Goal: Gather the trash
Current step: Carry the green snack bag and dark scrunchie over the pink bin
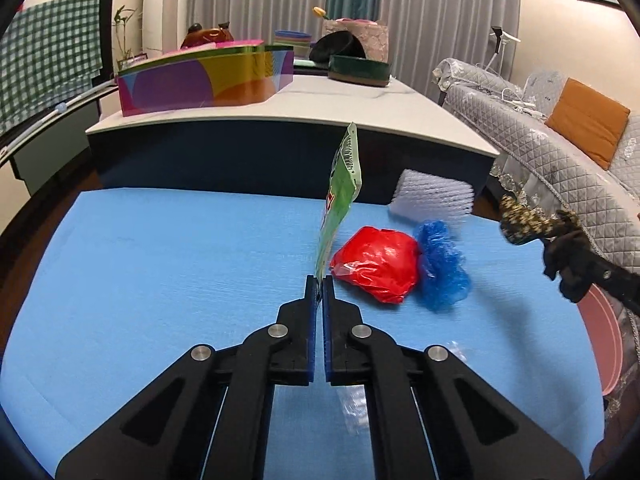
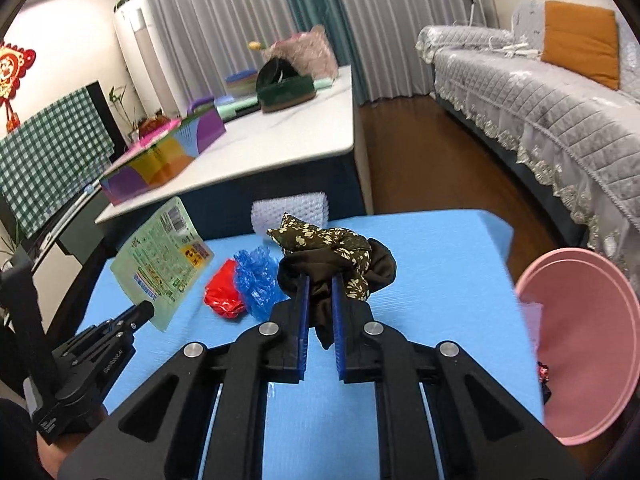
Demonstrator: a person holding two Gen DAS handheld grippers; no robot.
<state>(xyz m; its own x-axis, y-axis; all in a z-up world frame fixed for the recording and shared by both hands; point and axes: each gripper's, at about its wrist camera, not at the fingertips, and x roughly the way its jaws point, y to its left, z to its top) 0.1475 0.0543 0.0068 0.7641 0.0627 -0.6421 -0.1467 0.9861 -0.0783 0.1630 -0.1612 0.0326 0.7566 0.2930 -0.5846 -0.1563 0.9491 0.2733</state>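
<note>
The blue mat (image 1: pixel 160 264) serves as the work surface, with the trash gathered toward its far right side, presumably so both grippers can reach it; the pink bin (image 2: pixel 592 320) sits off the mat's right edge, below its level, which looks like the drop point, with a scrap or two seemingly already inside. The green pouch (image 1: pixel 340 200) stands on edge above the mat because the left gripper (image 1: pixel 319 284) pinches its lower corner, fingers nearly closed on the thin film; held that way it hangs clear of the other pieces for carrying. The right gripper (image 2: pixel 320 292) holds the dark floral cloth (image 2: pixel 332 248) bunched between narrowly spread fingers, lifted off the mat, and it is the nearer of the two to the bin. Left on the mat are the white ridged piece (image 1: pixel 432 200) at the far edge, then the red bag (image 1: pixel 376 264) and the blue bag (image 1: pixel 442 264), crumpled and touching each other; a clear wrapper (image 1: pixel 354 400) lies under the left gripper, easy to overlook.
</note>
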